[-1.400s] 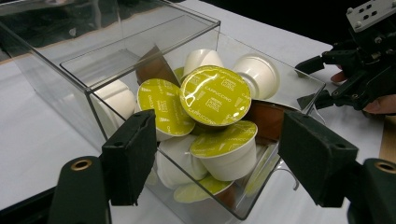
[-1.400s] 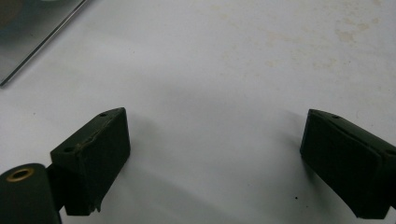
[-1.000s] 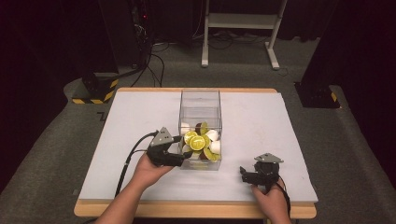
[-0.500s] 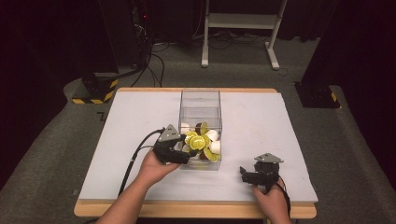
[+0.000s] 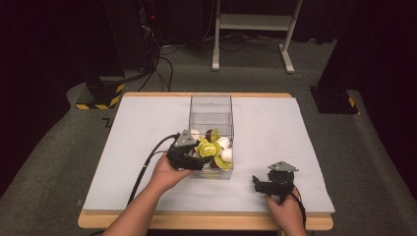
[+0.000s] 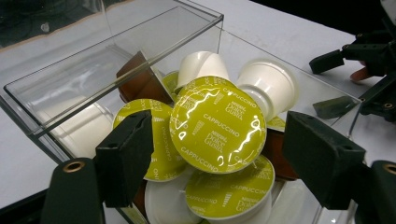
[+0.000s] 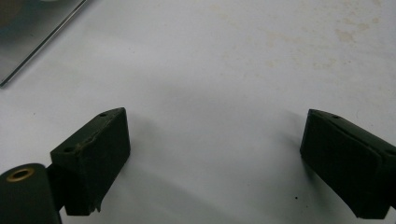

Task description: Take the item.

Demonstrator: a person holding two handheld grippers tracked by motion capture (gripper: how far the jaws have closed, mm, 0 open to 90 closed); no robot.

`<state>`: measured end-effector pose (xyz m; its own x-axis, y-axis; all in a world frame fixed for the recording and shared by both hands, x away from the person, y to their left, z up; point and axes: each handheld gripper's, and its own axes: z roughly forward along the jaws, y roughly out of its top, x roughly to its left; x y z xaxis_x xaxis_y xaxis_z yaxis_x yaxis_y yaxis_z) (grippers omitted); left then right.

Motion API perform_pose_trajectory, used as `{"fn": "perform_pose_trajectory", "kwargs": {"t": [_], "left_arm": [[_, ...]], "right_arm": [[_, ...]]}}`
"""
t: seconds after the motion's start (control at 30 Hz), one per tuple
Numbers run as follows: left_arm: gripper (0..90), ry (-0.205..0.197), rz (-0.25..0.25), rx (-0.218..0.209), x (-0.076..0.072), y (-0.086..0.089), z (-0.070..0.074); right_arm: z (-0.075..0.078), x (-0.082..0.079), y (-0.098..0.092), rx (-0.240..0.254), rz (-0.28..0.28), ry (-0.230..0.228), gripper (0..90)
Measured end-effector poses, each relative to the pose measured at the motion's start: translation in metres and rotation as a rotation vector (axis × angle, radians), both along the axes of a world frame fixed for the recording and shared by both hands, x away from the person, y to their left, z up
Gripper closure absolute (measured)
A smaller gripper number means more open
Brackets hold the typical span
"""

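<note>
While the left gripper reaches into the box, these lines give the layout.

Box (image 5: 211, 105): clear, open-topped, standing mid-counter; its near end holds a heap of coffee capsules, its far end is bare.

Top capsule (image 6: 217, 125): green foil lid reading "Cappuccino", lying tilted on the heap at the box's near end, lid up toward the camera, so its rim is free to be gripped from both sides.

Left gripper (image 6: 224, 156): at the box's near-left corner, angled down over the wall. Its jaws stand spread either side of the top capsule, having just closed a little; the pads do not yet press on it. By my reading, this is the line-up before a pinch.

Other capsules: white (image 6: 269, 85) and brown (image 6: 140, 81) ones packed beneath and behind, likely to shift if the top one is dragged.

Right gripper (image 5: 268, 182): resting right of the box, well apart from it, jaws spread over the bare counter (image 7: 224, 70), holding nothing; probably parked clear of the reach.
</note>
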<state>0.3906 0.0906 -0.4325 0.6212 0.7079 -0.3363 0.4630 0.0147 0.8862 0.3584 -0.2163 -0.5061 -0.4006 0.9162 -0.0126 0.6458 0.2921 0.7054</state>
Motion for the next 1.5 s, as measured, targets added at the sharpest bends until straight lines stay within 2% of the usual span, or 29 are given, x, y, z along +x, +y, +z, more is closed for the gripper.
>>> {"fn": "perform_pose_trajectory", "kwargs": {"t": [0.3, 0.37, 0.57, 0.6, 1.0, 1.07, 1.33, 1.4, 1.5], "left_arm": [[27.6, -0.006, -0.016, 0.023, 0.003, -0.005, -0.003], [27.5, -0.004, -0.009, 0.014, 0.003, -0.006, -0.003], [27.6, -0.006, -0.018, 0.022, 0.005, -0.01, -0.002], [27.6, -0.009, -0.024, 0.033, 0.006, -0.01, -0.002], [30.6, -0.019, -0.013, 0.059, 0.007, -0.012, -0.007], [31.7, -0.018, -0.001, 0.048, 0.007, -0.013, -0.008], [36.0, -0.03, -0.007, 0.056, 0.006, -0.011, -0.008], [36.9, -0.032, -0.001, 0.042, 0.006, -0.011, -0.008], [37.6, -0.036, -0.003, 0.046, 0.005, -0.01, -0.007]], "right_arm": [[0.0, 0.0, 0.0, 0.0, 0.0, 0.0, 8.1], [0.0, 0.0, 0.0, 0.0, 0.0, 0.0, 8.1], [0.0, 0.0, 0.0, 0.0, 0.0, 0.0, 8.1], [0.0, 0.0, 0.0, 0.0, 0.0, 0.0, 8.1], [0.0, 0.0, 0.0, 0.0, 0.0, 0.0, 8.1], [0.0, 0.0, 0.0, 0.0, 0.0, 0.0, 8.1], [0.0, 0.0, 0.0, 0.0, 0.0, 0.0, 8.2], [0.0, 0.0, 0.0, 0.0, 0.0, 0.0, 8.2], [0.0, 0.0, 0.0, 0.0, 0.0, 0.0, 8.2]]}}
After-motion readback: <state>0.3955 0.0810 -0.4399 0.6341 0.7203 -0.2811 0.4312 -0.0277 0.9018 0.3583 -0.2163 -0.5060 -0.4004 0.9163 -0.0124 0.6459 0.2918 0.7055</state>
